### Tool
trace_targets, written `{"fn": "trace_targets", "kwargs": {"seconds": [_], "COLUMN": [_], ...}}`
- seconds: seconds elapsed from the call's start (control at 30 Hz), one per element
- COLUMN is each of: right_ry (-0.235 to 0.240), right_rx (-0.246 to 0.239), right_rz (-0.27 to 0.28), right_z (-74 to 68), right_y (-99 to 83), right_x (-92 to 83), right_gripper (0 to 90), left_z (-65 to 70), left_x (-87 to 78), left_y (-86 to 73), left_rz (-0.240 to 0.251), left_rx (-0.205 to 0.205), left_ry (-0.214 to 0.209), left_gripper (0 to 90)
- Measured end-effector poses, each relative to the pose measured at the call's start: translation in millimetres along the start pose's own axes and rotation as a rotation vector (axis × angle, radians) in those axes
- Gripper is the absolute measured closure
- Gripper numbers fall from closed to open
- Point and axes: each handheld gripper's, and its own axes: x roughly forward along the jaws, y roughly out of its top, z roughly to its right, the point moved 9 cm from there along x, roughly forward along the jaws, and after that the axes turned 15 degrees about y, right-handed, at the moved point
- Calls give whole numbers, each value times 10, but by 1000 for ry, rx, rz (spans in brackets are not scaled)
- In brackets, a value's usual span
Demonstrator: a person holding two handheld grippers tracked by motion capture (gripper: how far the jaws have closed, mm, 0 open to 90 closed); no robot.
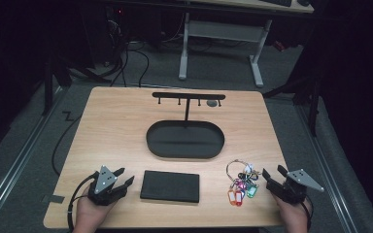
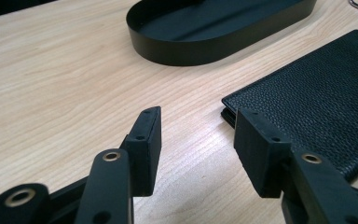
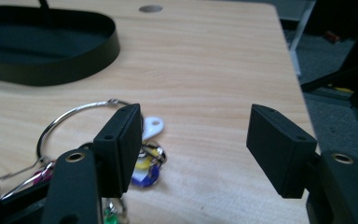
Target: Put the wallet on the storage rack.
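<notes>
A black leather wallet (image 1: 170, 186) lies flat near the table's front edge, and its corner (image 2: 307, 107) shows just right of my left gripper's jaws. My left gripper (image 1: 121, 177) (image 2: 198, 149) rests at the front left, open, nothing between its jaws. A key ring with coloured tags (image 1: 242, 183) (image 3: 98, 140) lies at the front right. My right gripper (image 1: 274, 173) (image 3: 198, 149) sits just right of the keys, open and empty. A black oval tray (image 1: 185, 140) (image 2: 214, 28) (image 3: 42, 42) with an upright hook rack (image 1: 188, 97) stands mid-table.
The wooden table (image 1: 116, 126) has a round hole (image 1: 212, 103) (image 3: 150, 8) near its far edge. Beyond it stand a white desk frame (image 1: 221, 43) and cables on the floor (image 1: 126, 63). The table's right edge drops to dark floor (image 3: 335, 107).
</notes>
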Motion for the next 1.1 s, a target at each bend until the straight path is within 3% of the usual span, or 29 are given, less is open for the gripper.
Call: {"fn": "trace_targets", "kwargs": {"seconds": [0.1,0.3,0.47,0.5,0.73,1.1], "right_ry": [10,77,93,107,124,134], "right_rx": [6,-18,-28,-36,-23,-26], "right_rz": [-12,-24,-31,-28,-23,-23], "right_z": [-13,-119,-174,-198,-225,-240], "right_y": [-29,-49,-42,-33,-16,23], "right_x": [55,95,113,135,164,241], "right_gripper": [346,370,374,365,355,353], "left_z": [38,122,149,158,166,233], "left_x": [26,86,71,56,67,0], "left_y": [-14,-29,-77,-85,-116,-195], "left_rz": [-10,-33,-56,-61,-85,-108], "left_rx": [34,46,66,68,74,147], "left_ry": [0,-31,-33,-51,-59,-58], "left_gripper": [521,563,584,626,691,830]}}
